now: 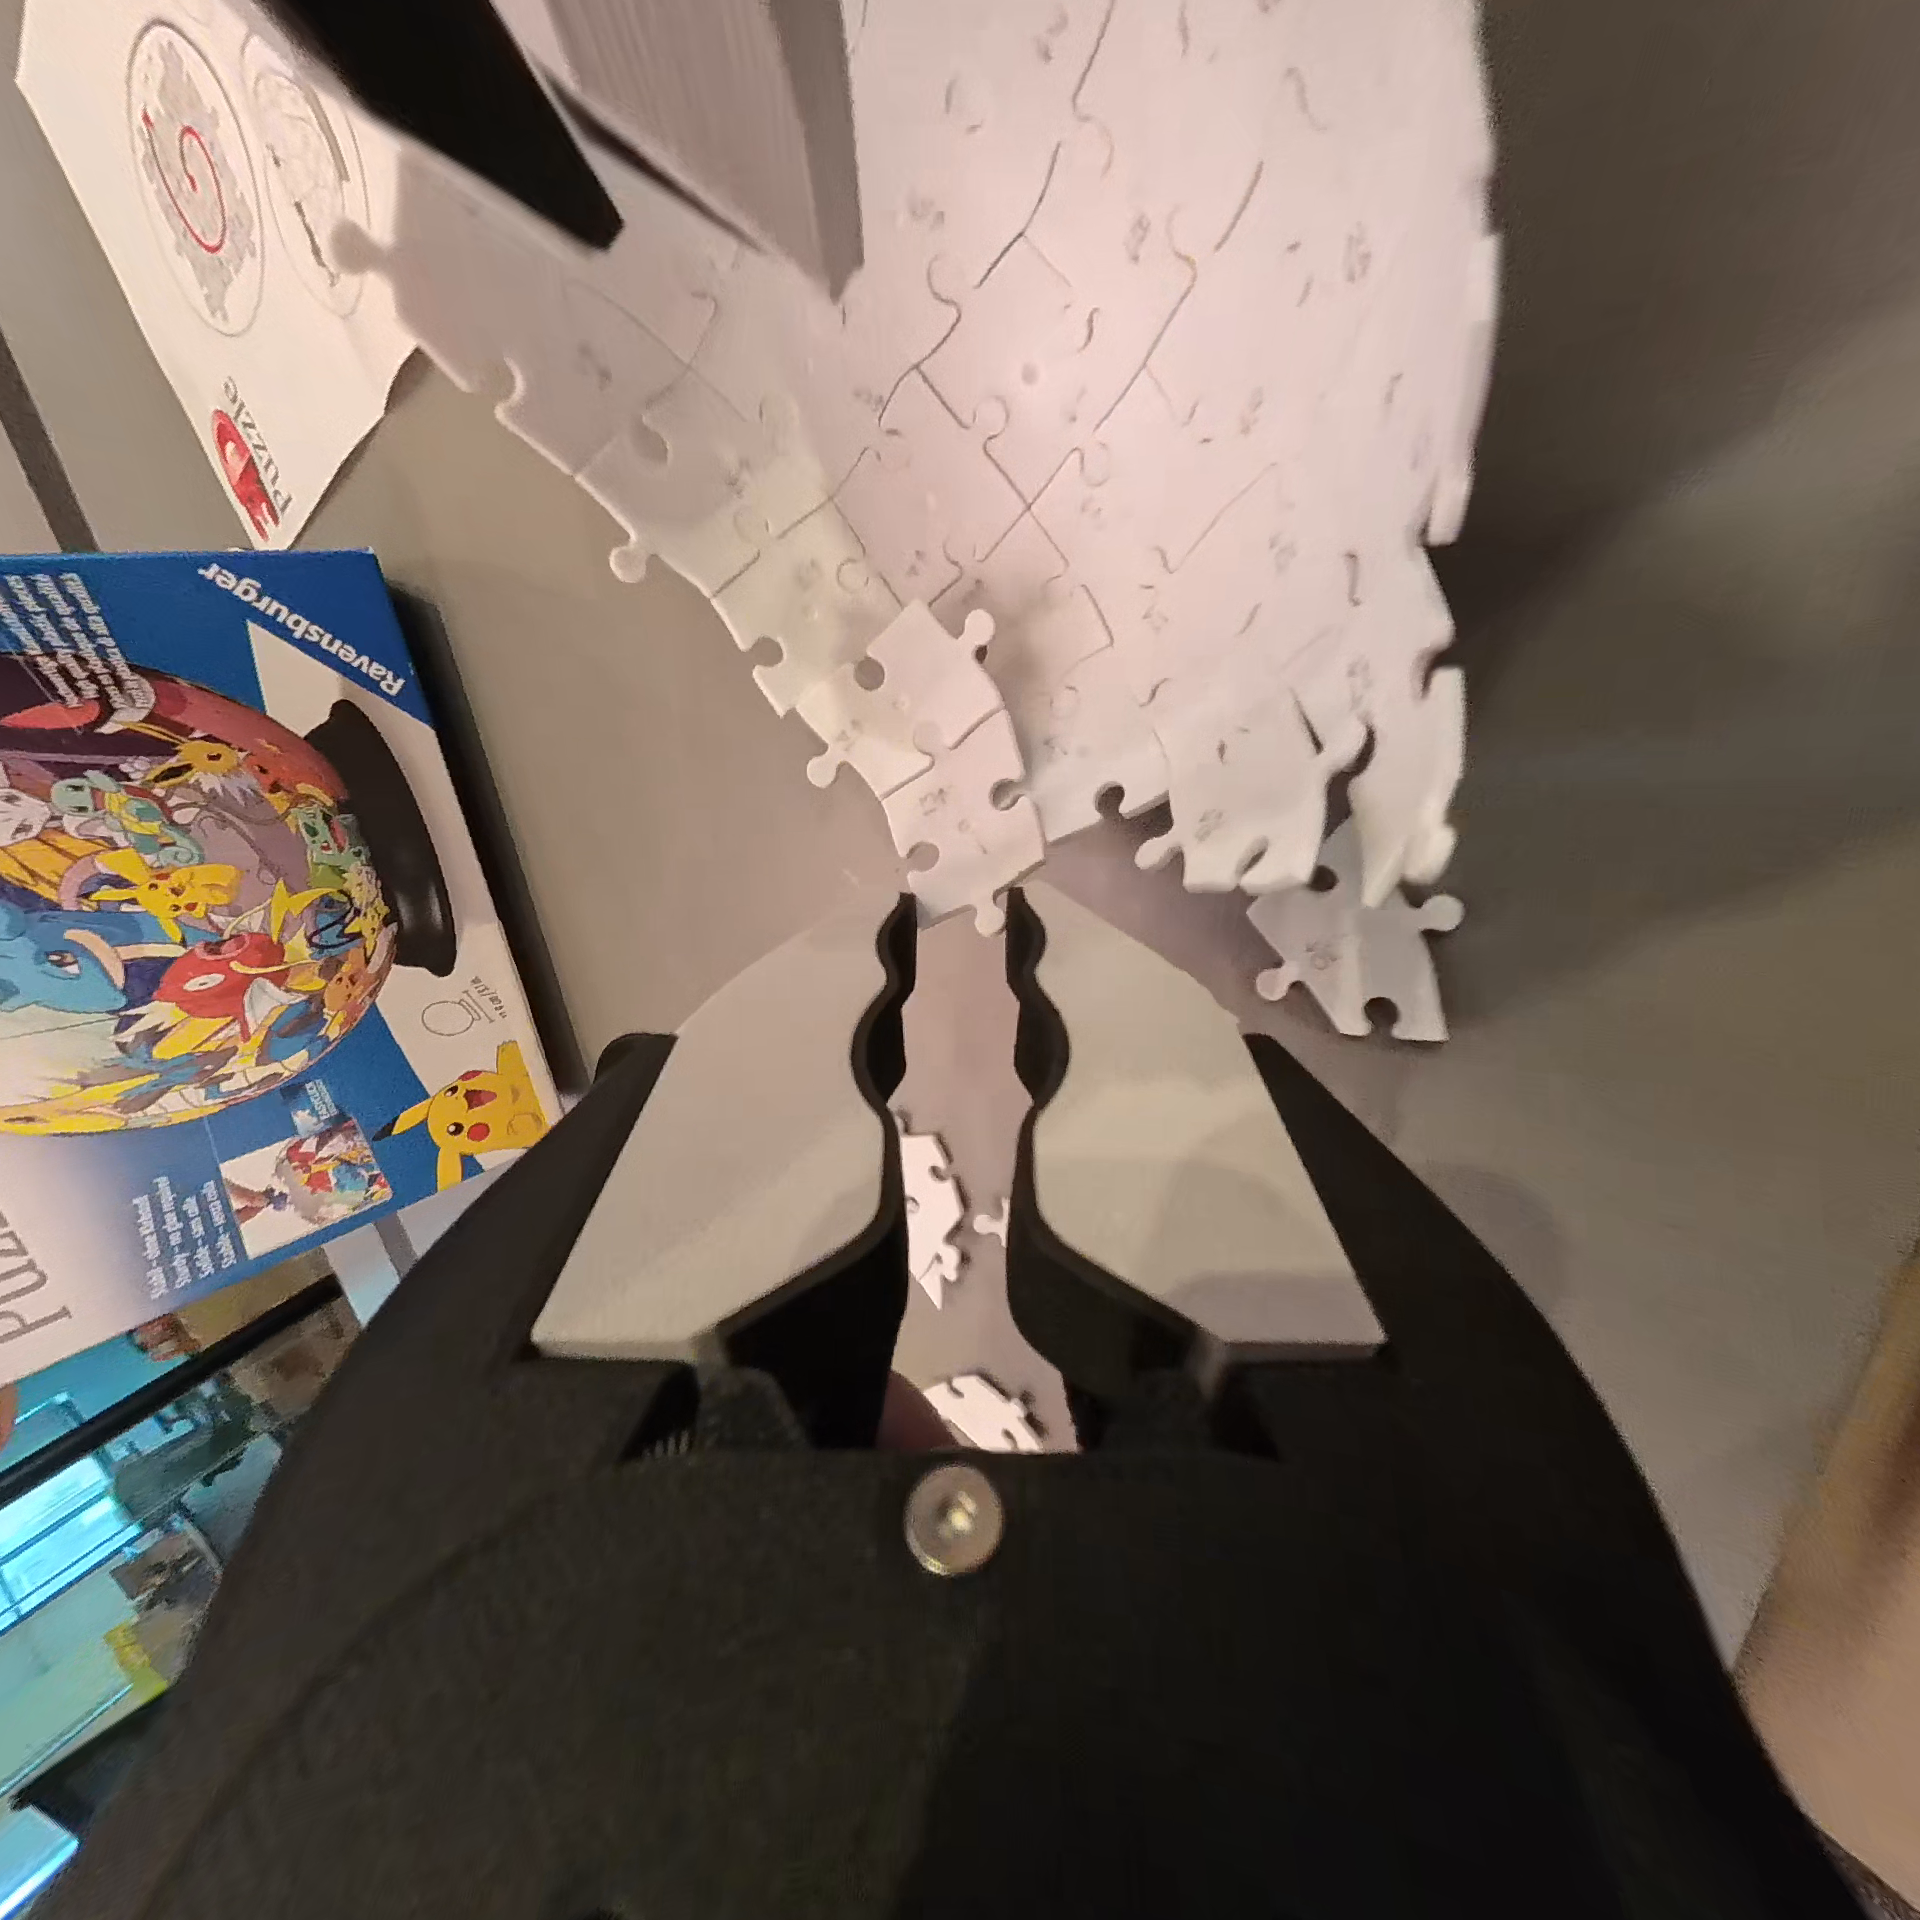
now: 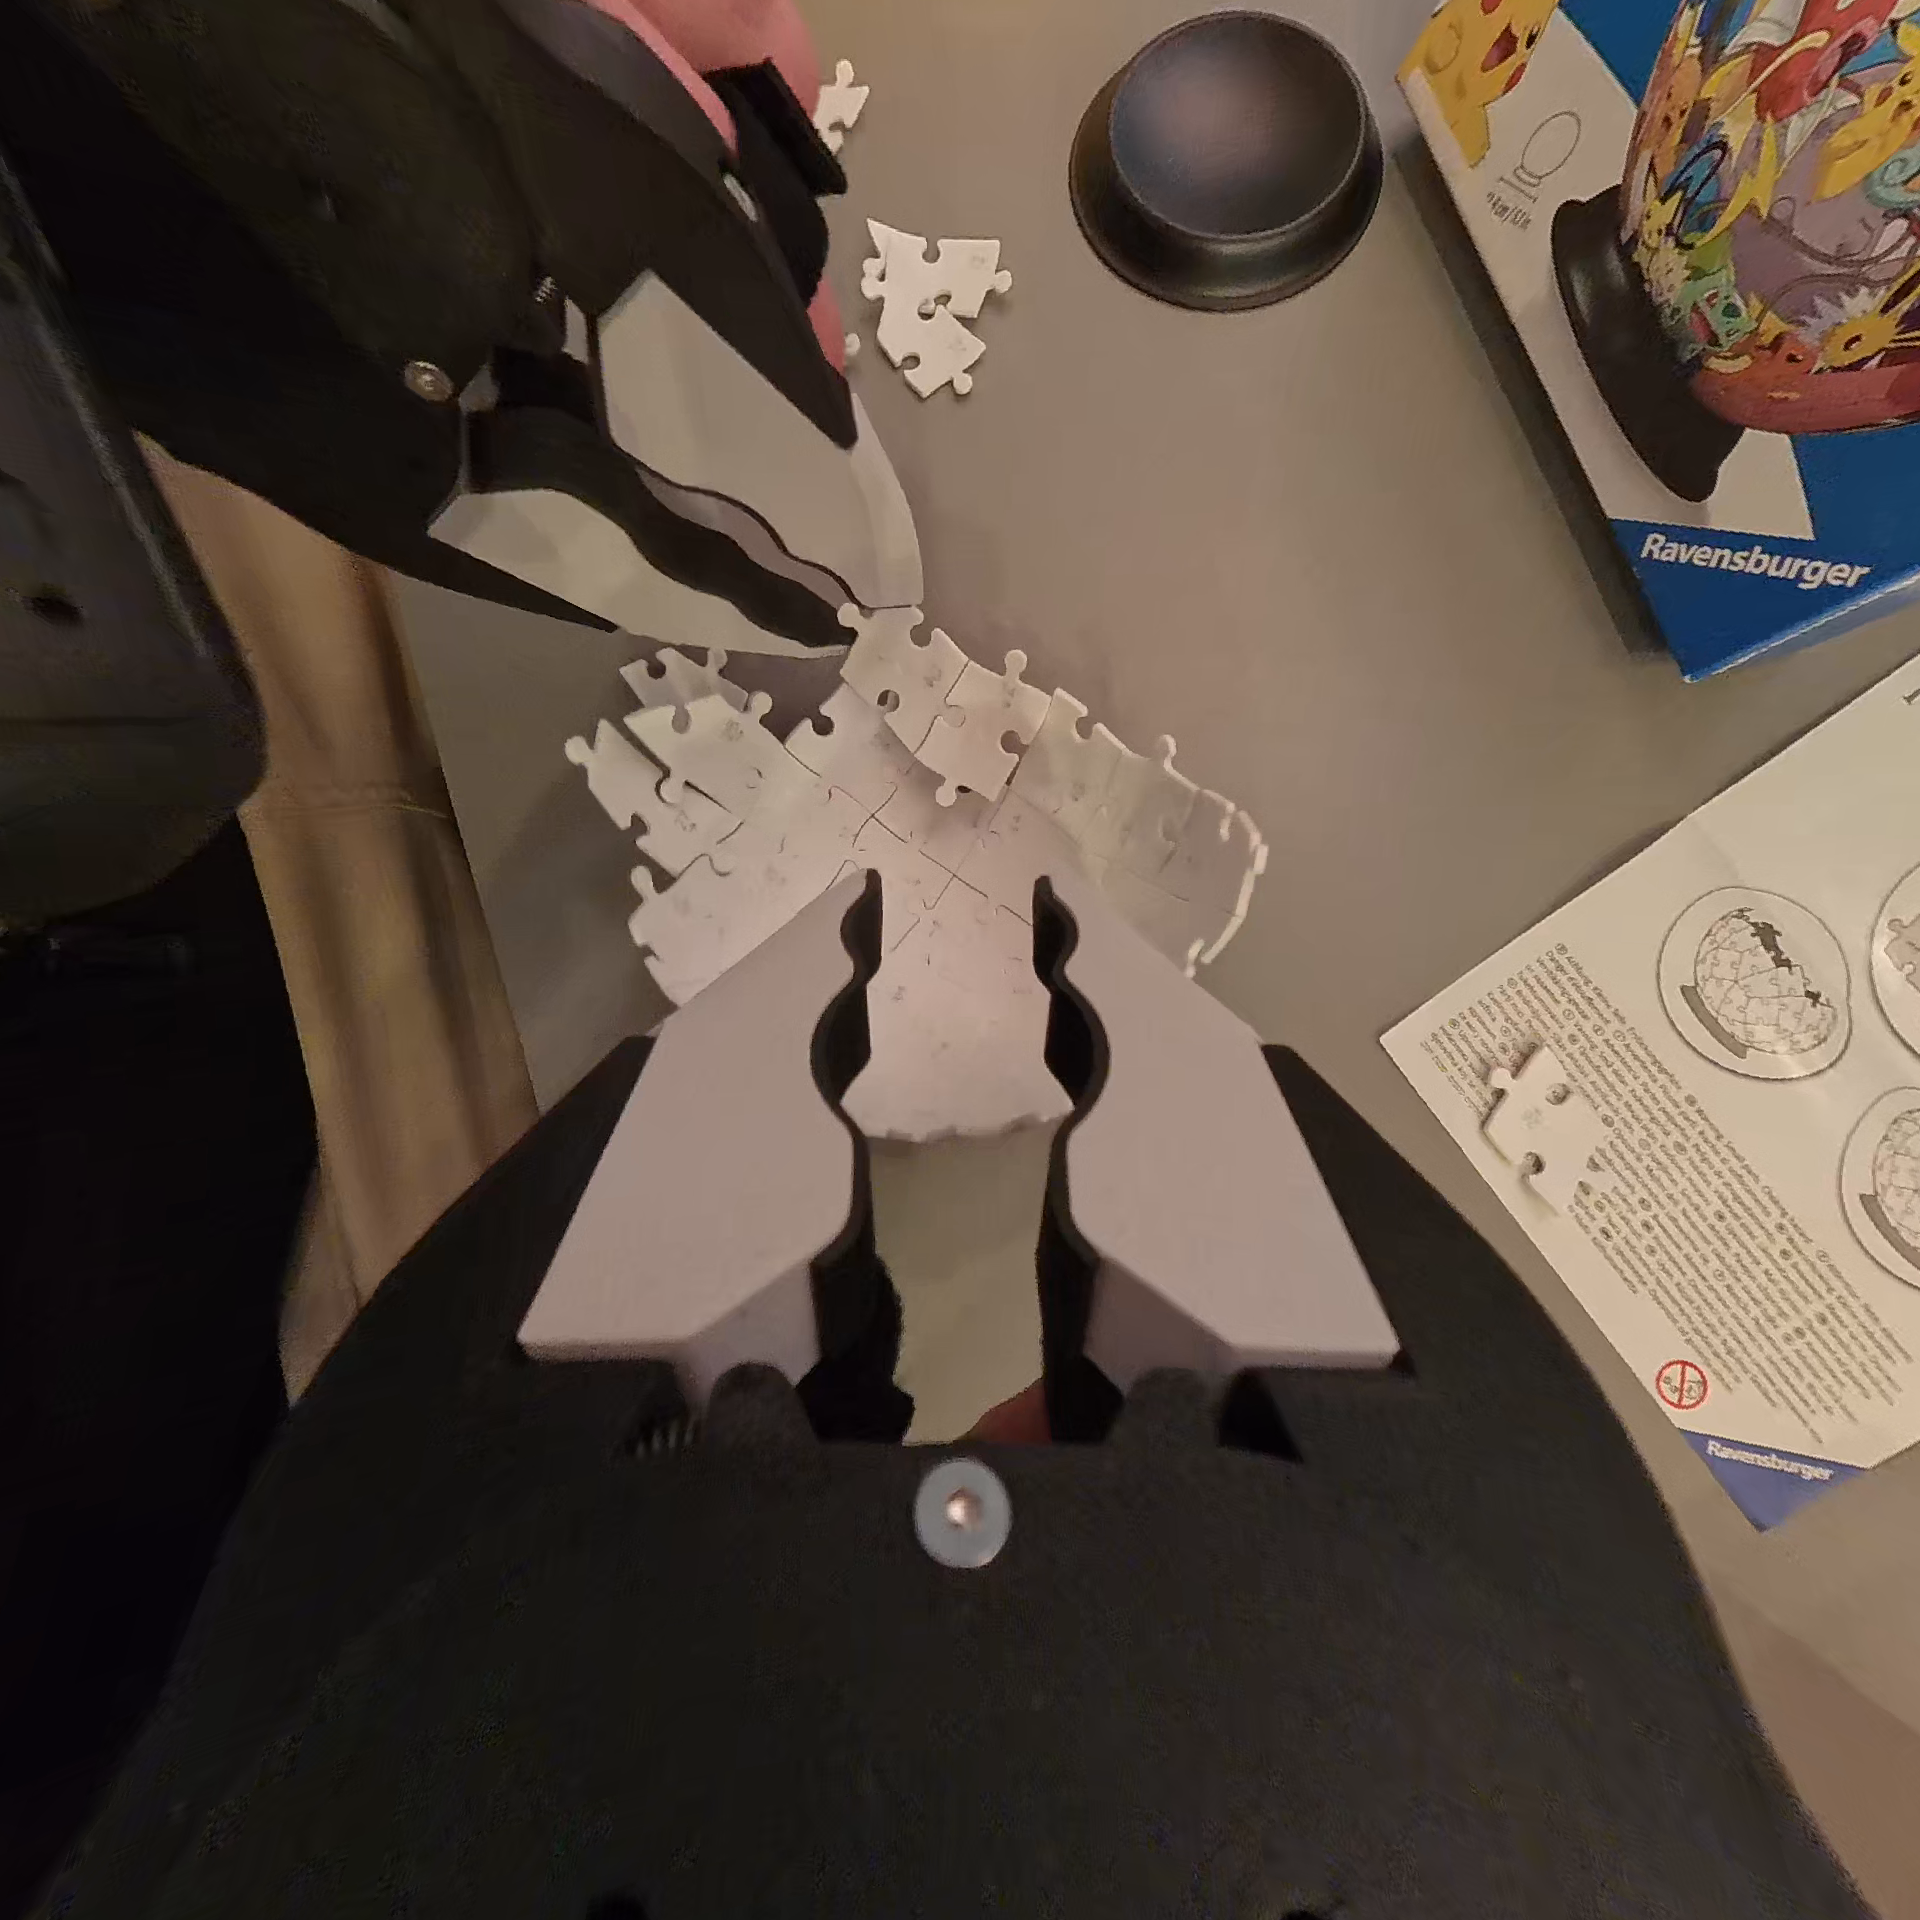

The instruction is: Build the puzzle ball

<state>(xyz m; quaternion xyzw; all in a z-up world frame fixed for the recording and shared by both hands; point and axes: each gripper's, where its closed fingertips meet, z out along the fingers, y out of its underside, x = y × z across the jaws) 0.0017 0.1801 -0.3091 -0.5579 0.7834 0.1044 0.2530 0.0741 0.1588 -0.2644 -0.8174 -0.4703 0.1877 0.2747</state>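
Two grippers (image 2: 953, 883) (image 2: 844, 623), one part-built puzzle shell (image 2: 935, 862), one black stand (image 2: 1226, 166), one box (image 2: 1704, 312), one instruction sheet (image 2: 1714, 1091).

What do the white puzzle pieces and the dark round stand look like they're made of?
Puzzle pieces: likely rigid plastic, matte white; they hold a curved shell shape with crisp tabs. Stand: probably moulded plastic, dark with a soft sheen on its dished top; metal can't be ruled out.

White, half-built puzzle ball (image 2: 935, 873) shell lies open-side up on table.
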